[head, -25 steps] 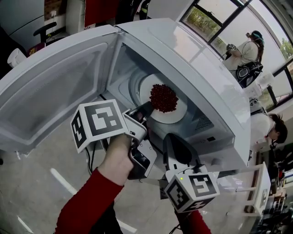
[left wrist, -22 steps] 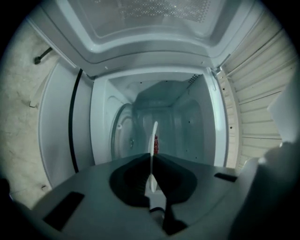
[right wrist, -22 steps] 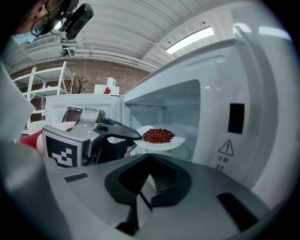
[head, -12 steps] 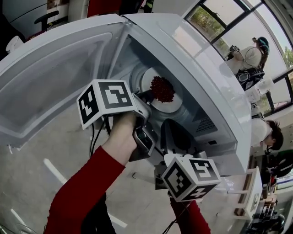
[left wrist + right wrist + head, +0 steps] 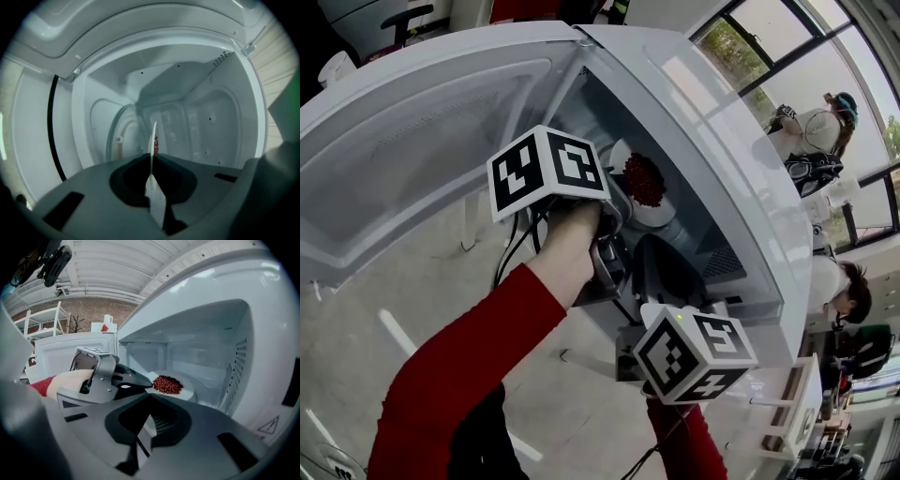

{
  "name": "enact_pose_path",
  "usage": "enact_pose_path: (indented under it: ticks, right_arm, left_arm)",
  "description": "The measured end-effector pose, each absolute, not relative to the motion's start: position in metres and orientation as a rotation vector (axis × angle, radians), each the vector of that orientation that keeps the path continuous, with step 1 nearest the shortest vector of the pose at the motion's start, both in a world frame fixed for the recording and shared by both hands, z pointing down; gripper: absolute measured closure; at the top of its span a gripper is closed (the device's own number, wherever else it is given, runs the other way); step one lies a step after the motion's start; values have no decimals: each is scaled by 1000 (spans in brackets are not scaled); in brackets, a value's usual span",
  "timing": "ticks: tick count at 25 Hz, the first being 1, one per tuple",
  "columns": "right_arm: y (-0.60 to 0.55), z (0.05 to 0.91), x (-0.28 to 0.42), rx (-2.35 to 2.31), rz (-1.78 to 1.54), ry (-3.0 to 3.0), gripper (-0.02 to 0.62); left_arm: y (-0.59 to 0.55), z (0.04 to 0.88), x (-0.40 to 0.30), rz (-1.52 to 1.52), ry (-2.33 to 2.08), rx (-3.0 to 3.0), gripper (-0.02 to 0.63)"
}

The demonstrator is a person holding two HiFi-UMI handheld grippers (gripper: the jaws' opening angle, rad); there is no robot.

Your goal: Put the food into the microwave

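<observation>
The microwave (image 5: 703, 131) stands with its door (image 5: 422, 131) swung wide to the left. A white plate (image 5: 654, 214) with a heap of red food (image 5: 643, 180) is inside the cavity. My left gripper (image 5: 619, 202) is shut on the plate's near rim. In the left gripper view the plate (image 5: 152, 154) shows edge-on between the jaws, in front of the glass turntable (image 5: 119, 140). In the right gripper view the left gripper (image 5: 145, 383) holds the plate (image 5: 186, 393) with the food (image 5: 167, 384) level above the cavity floor. My right gripper (image 5: 149, 395) is shut with nothing in it, just before the opening.
A perforated side wall (image 5: 236, 366) bounds the cavity on the right. A white rack (image 5: 802, 403) stands at the lower right. People (image 5: 839, 112) are beyond the windows at the right. Grey floor (image 5: 412, 309) lies below the door.
My left gripper has carried the plate deeper into the microwave cavity. The right gripper has stayed near the opening.
</observation>
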State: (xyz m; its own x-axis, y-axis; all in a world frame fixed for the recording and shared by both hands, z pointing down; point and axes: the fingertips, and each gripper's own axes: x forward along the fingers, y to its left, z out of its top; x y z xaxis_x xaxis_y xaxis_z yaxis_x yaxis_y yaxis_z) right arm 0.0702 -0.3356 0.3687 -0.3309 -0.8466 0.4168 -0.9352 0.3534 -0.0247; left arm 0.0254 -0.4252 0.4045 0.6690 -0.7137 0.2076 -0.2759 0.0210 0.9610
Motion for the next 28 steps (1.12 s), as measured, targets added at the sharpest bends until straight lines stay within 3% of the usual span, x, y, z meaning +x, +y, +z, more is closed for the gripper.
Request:
enact_pose_path:
  ticks: [28]
  right_arm:
    - [-354,381,73,1556,477,-2234,581]
  left_arm:
    - [-443,418,33,-31,-1000,1633,578]
